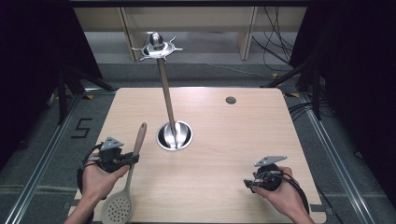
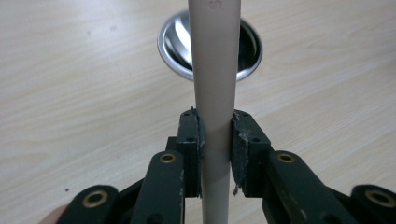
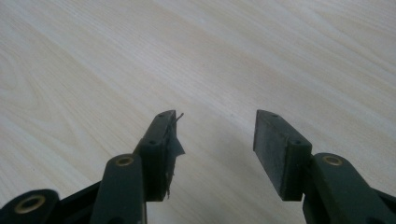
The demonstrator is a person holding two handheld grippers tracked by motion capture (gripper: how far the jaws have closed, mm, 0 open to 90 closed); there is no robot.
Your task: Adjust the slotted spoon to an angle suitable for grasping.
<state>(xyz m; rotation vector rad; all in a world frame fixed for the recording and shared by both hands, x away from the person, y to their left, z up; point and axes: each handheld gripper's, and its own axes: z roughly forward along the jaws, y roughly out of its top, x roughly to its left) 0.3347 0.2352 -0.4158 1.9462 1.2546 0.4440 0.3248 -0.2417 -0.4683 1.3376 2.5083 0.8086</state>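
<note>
Left claw clamped on skimmer handle, near desk's front-left corner.

Skimmer gripped mid-handle, perforated head at the front edge; grab looks done, hanging it on the rack probably left. Rack's pole rises from a steel base at desk centre, right in the path. Right claw w/ jaws apart, empty, by front-right corner.

Grey carpet floor, cables — wooden shelving
</note>
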